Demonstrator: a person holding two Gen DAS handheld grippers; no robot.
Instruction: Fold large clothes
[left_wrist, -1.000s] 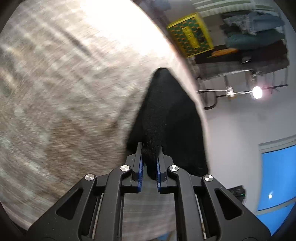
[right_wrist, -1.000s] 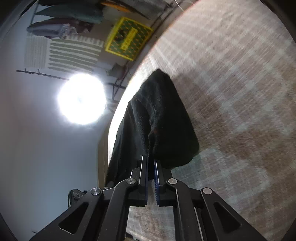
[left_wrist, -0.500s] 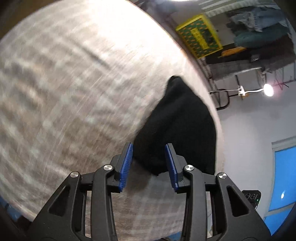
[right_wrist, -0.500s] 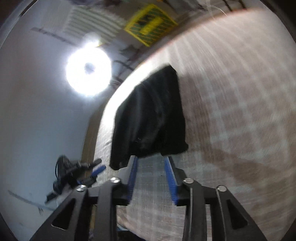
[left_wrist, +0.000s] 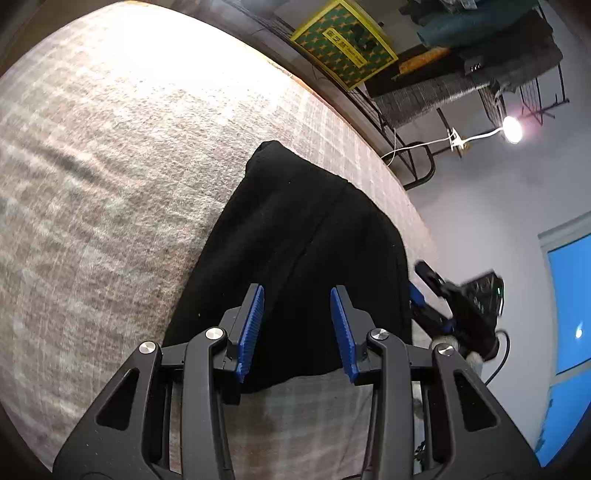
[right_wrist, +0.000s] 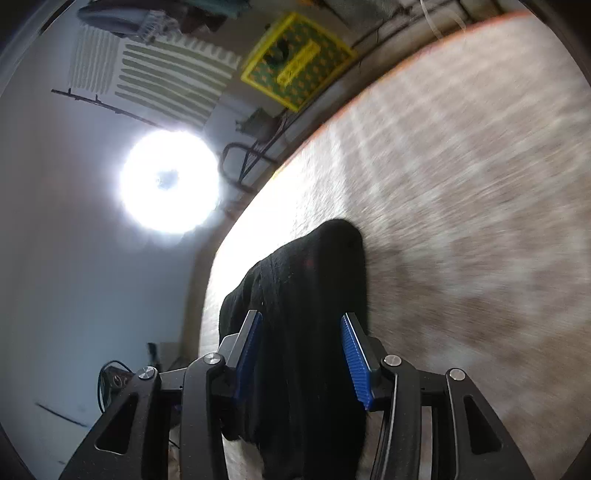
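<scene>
The black garment (left_wrist: 295, 251) lies folded into a long dark bundle on the checked grey-beige bed cover (left_wrist: 110, 166), close to the bed's side edge and the pale wall, its long axis running away from both tongs toward the far edge, where a yellow-bordered green crate (left_wrist: 343, 44) stands. The left gripper (left_wrist: 297, 328) hangs just above the bundle's near end, blue pads parted about halfway, nothing pinched; its jaws have just been opening and cloth shows between them only as background. The right gripper (right_wrist: 303, 354) stands likewise half open, freshly let go, jaws straddling the near end without pressing. From the left view it (left_wrist: 443, 306) sits beside the bundle's wall-side flank. Both hands look about equally near; I'd judge the next fold goes along that long axis, near end carried toward the far end
</scene>
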